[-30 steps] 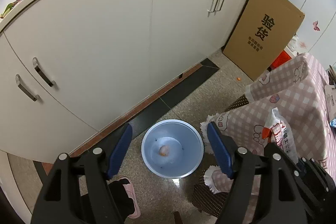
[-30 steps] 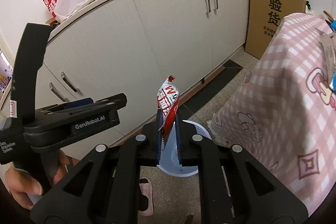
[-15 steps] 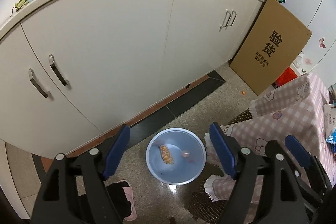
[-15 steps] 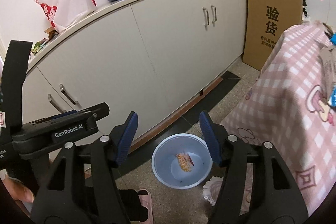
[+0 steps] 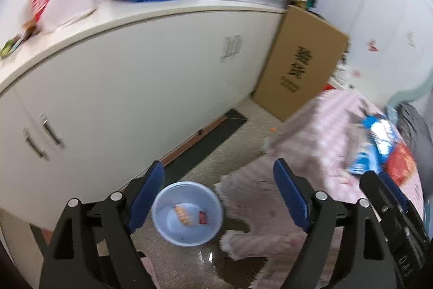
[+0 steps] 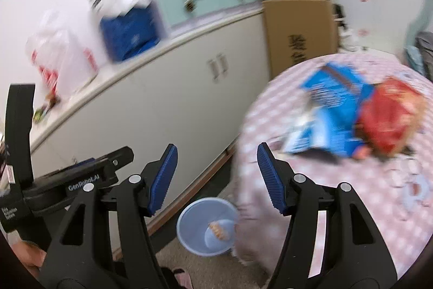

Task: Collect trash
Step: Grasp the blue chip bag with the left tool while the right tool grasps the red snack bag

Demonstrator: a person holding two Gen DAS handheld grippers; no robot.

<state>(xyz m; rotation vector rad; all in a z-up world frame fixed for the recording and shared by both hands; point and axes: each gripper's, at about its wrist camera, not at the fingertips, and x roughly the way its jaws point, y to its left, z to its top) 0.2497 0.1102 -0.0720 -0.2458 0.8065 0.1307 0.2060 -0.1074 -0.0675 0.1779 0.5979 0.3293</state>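
Observation:
A light blue basin (image 5: pixel 187 213) stands on the floor beside the table and holds an orange wrapper (image 5: pixel 181 213) and a small red wrapper (image 5: pixel 203 217); it also shows in the right wrist view (image 6: pixel 207 225). A blue snack bag (image 6: pixel 328 115) and a red snack bag (image 6: pixel 389 121) lie on the pink checked tablecloth (image 6: pixel 351 194); both also show in the left wrist view, blue bag (image 5: pixel 374 142) and red bag (image 5: pixel 400 163). My left gripper (image 5: pixel 217 197) is open and empty above the basin. My right gripper (image 6: pixel 216 178) is open and empty, high above the basin near the table edge.
White cabinets (image 5: pixel 135 88) run along the wall behind the basin. A cardboard box (image 5: pixel 300 72) leans at their far end. Bags sit on the counter (image 6: pixel 127 37). A pink slipper (image 6: pixel 181 275) lies on the floor near the basin. Both views are motion blurred.
My right gripper opened and dropped the red and white wrapper into the basin. Both grippers have since risen and swung right toward the table, bringing the blue and red bags into view.

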